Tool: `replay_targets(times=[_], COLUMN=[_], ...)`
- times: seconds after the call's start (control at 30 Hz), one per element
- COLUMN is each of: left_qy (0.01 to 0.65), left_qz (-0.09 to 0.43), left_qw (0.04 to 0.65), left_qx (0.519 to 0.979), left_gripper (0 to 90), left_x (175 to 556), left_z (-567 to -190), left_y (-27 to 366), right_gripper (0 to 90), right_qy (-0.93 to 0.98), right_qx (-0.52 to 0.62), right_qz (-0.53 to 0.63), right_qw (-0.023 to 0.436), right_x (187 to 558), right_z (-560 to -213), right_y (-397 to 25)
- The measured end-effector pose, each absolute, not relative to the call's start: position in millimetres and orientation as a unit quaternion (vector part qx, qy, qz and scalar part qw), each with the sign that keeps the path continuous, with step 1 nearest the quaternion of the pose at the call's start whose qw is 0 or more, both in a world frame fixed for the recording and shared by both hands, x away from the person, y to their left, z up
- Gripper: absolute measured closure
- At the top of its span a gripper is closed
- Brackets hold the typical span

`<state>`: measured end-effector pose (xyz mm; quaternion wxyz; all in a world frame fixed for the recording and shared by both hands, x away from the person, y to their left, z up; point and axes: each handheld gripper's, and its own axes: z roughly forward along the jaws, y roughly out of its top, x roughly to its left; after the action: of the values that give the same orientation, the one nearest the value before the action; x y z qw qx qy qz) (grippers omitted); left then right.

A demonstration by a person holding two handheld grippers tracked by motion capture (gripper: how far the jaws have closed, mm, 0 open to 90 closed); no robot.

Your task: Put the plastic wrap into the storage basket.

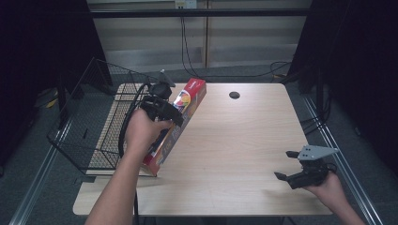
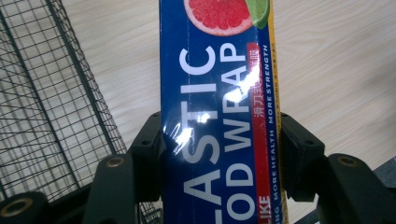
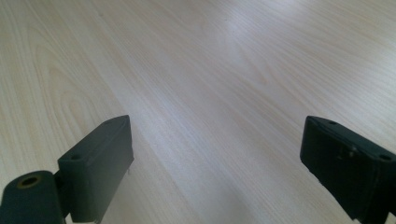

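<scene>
gripping the plastic wrap box beside the wire basket, left gripper jaws clamped, right gripper jaws spread

Readable text stands only on the plastic wrap box, seen close in the left gripper view. Big white letters on blue, partly cut by the frame edge & by glare: "ASTIC" and "OD WRAP", i.e. "PLASTIC FOOD WRAP" incomplete. Along the red strip on the box's side are Chinese characters, too small for me to read with certainty. Next to it, small white print: "MORE HEALTH MORE STRENGTH". At the bottom of the red strip, the letters "LIKE". In the high view the same box shows print, but it is too small to read.
</scene>
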<state>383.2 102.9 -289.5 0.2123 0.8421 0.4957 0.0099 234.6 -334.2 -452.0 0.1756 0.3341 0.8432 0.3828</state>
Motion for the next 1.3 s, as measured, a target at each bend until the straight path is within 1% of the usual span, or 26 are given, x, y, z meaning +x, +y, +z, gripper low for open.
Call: replay_targets(times=[0.4, 1.3], left_qy=[0.509, 0.53], left_qz=[0.02, 0.03], left_qw=[0.208, 0.205], left_qx=[0.835, 0.822], left_gripper=[44.2, 44.2], left_x=[386, 390], left_z=[-276, -259], left_y=[115, 135], right_gripper=[9.3, 9.3], right_qy=[0.842, 0.844], right_qx=[0.332, 0.332], right_qz=[0.386, 0.383], right_qw=[0.177, 0.174], right_x=[235, 236], right_z=[-452, -452], right_y=[-335, -334])
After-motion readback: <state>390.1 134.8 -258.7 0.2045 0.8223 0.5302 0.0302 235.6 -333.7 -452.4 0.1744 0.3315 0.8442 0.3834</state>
